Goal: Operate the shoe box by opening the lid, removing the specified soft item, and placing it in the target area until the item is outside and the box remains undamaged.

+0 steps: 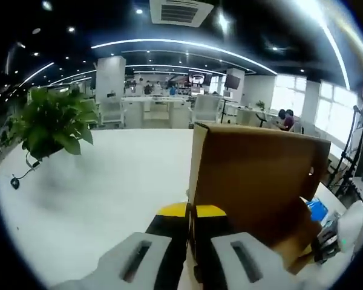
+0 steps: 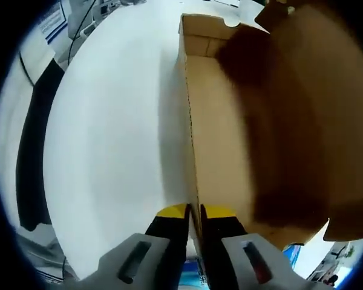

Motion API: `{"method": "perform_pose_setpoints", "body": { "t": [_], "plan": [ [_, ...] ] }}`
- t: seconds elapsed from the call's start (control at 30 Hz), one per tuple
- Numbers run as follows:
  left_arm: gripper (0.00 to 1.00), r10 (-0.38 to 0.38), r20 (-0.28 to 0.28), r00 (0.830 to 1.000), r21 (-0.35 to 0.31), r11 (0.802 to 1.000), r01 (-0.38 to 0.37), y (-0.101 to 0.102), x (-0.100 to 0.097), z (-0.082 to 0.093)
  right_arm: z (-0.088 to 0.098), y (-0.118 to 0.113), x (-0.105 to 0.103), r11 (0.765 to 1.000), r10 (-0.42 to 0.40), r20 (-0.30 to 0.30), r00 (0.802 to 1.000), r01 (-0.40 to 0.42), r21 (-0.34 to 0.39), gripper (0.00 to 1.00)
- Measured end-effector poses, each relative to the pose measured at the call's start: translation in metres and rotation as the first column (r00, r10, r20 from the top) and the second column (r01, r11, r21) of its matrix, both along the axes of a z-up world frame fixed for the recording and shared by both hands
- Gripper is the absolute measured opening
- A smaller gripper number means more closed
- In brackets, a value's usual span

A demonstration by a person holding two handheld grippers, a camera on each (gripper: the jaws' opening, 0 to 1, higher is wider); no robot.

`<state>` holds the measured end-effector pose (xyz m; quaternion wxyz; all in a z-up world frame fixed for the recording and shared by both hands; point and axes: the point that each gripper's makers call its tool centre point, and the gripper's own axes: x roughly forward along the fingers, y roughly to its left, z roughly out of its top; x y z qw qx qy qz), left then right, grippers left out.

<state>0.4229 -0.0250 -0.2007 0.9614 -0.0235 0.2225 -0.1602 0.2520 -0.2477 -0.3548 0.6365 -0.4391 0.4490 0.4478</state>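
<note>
The plain brown cardboard shoe box (image 2: 221, 139) sat on the white counter (image 2: 109, 151), open at the top, its tan inner wall and floor bare where they showed. One thin side wall ran straight away from the right tool (image 2: 195, 212), whose yellow-tipped jaws stood closed either side of that wall's near edge. The brown cardboard lid (image 1: 257, 181) stood raised, nearly upright, its flat face broad and unmarked, with a small notch near one edge. The left tool (image 1: 191, 211) pinched the lid's near edge between its yellow-tipped jaws.
</note>
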Motion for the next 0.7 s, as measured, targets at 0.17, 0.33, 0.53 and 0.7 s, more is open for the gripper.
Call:
{"method": "perform_pose_setpoints", "body": {
  "t": [0.17,0.33,0.53,0.7],
  "plan": [
    [0.0,-0.005,0.005,1.0,0.013,1.0,0.005,-0.001,-0.006,0.0,0.0,0.0,0.001,1.0,-0.029,0.003,1.0,0.029,0.01,0.06],
    [0.01,-0.02,0.013,1.0,0.028,0.999,0.02,-0.001,-0.017,-0.004,0.001,0.0,0.0,1.0,-0.027,0.002,1.0,0.027,0.015,0.06],
    [0.01,-0.002,0.007,1.0,0.026,1.0,0.002,-0.001,-0.021,-0.005,0.002,-0.003,0.003,0.997,-0.071,0.039,0.997,0.071,0.008,0.1],
    [0.01,0.012,0.007,1.0,0.025,1.0,-0.013,0.0,-0.024,-0.008,0.003,-0.003,0.004,0.998,-0.064,0.063,0.996,0.062,0.021,0.12]
  ]
}}
